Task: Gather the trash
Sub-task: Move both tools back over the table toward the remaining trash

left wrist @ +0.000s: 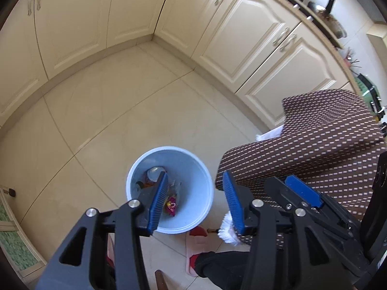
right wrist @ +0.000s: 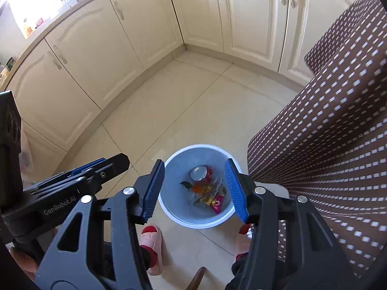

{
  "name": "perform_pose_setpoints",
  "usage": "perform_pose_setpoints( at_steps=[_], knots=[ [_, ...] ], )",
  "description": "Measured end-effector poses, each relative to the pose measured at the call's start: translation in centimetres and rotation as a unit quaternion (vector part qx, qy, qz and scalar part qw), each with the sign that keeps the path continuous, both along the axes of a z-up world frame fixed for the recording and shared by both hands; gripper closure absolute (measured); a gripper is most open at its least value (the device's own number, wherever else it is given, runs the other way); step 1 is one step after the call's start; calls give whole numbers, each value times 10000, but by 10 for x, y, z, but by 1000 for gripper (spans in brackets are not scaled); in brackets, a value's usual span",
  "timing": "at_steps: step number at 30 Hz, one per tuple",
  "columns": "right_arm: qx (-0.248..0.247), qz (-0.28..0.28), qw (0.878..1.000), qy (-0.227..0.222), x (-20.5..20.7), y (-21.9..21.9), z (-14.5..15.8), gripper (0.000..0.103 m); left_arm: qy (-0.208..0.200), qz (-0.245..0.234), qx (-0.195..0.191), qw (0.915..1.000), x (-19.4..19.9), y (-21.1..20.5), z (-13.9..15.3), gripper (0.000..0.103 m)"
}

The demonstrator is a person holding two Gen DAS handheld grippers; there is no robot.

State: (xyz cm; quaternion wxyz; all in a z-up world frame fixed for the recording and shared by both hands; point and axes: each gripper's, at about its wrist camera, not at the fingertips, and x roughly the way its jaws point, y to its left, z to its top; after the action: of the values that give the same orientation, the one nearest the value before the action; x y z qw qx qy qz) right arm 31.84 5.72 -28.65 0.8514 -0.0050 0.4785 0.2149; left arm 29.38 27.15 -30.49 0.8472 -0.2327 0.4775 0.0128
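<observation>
A light-blue round bin (left wrist: 193,169) (right wrist: 179,169) stands on the tiled floor below both grippers. Inside lie a silver-topped can (right wrist: 199,172), orange and yellow wrappers (right wrist: 202,189) and a pink wrapper (right wrist: 216,204) (left wrist: 171,205). My left gripper (left wrist: 196,203) hangs open above the bin's right side, with nothing between its blue pads. My right gripper (right wrist: 194,191) is open right over the bin's mouth, also holding nothing. Each gripper shows side-on in the other's view: the right one (left wrist: 285,183), the left one (right wrist: 106,165).
A table under a brown dotted cloth (left wrist: 314,145) (right wrist: 326,120) stands close on the right of the bin. Cream cabinets (left wrist: 241,36) (right wrist: 84,72) line the corner behind. A person's feet in pink slippers (right wrist: 152,239) (left wrist: 197,239) stand just before the bin.
</observation>
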Motion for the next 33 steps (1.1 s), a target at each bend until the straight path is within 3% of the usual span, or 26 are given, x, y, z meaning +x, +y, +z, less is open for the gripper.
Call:
perform_pose_setpoints(
  at_steps=[10,19,25,33],
  knots=[
    [172,-392,9927,-1126,-53,-66,102,52,-958,-494,190,9940,-32,-56,94,49],
    [189,-1202,9701,-2102,-110,-169,178,48,-1728,-1401,470,9738,-56,-162,174,42],
    [171,-1950,9530,-2313,-129,-250,196,45,-1866,-2161,774,9553,-51,-244,202,40],
    [167,-2701,9384,-2148,-126,-333,193,39,-1654,-2662,942,9449,-20,-314,202,40]
  ],
)
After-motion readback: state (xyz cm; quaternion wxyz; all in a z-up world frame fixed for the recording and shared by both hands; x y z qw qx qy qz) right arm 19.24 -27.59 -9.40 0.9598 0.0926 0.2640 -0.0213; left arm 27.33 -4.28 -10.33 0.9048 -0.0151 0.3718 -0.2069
